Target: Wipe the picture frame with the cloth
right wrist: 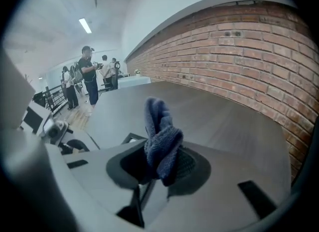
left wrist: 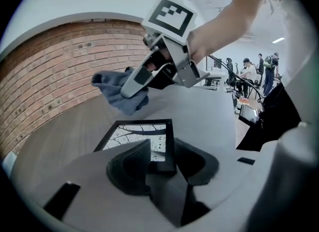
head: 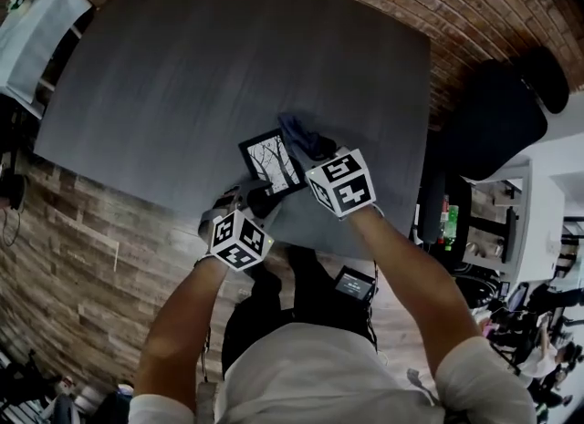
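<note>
A black picture frame [head: 272, 160] with a tree print lies near the front edge of the grey table [head: 182, 67]. My left gripper [head: 251, 196] comes in from the near side. In the left gripper view its jaws [left wrist: 162, 163] are closed on the frame's [left wrist: 139, 133] near right corner. A blue cloth [head: 297, 129] hangs bunched at the frame's far right corner, with my right gripper [head: 315, 149] shut on it. The left gripper view shows that gripper [left wrist: 134, 84] holding the cloth [left wrist: 117, 94] just above the table beyond the frame. In the right gripper view the cloth [right wrist: 162, 141] sticks up between the jaws [right wrist: 159, 163].
A red brick wall [right wrist: 239, 51] runs along the table's far side. A black chair [head: 493, 121] stands off the table's right end and a white table [head: 36, 39] at the far left. Several people [right wrist: 89, 74] stand in the room behind.
</note>
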Motion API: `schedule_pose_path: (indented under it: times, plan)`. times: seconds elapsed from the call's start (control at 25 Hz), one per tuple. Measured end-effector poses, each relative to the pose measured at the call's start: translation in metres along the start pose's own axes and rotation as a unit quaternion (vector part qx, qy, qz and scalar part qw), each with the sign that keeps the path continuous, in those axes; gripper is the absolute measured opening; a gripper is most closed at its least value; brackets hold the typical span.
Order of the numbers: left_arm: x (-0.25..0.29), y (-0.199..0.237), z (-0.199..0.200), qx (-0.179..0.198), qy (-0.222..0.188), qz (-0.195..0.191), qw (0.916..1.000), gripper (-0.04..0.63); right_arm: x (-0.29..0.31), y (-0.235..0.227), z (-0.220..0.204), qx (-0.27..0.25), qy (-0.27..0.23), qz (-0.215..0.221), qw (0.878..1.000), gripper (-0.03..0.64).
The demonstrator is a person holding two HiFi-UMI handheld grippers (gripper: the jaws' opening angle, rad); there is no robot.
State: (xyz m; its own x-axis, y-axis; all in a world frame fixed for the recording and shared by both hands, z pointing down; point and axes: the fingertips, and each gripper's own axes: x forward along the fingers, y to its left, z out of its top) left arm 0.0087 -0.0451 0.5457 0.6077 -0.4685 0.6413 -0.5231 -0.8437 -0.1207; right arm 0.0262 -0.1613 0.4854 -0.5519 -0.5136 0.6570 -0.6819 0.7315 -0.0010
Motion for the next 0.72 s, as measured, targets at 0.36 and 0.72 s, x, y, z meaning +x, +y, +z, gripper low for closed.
schedule_pose_path:
  times: [0.36, 0.72]
  plan:
    - [0.003, 0.0, -0.004, -0.092, -0.021, -0.007, 0.9955, 0.112, 0.059, 0.024, 0.042, 0.003, 0.017, 0.054, 0.998, 0.1]
    - [0.001, 0.001, -0.006, -0.091, -0.019, 0.003, 0.9957, 0.114, 0.101, 0.069, 0.054, -0.014, 0.068, 0.114, 0.991, 0.1]
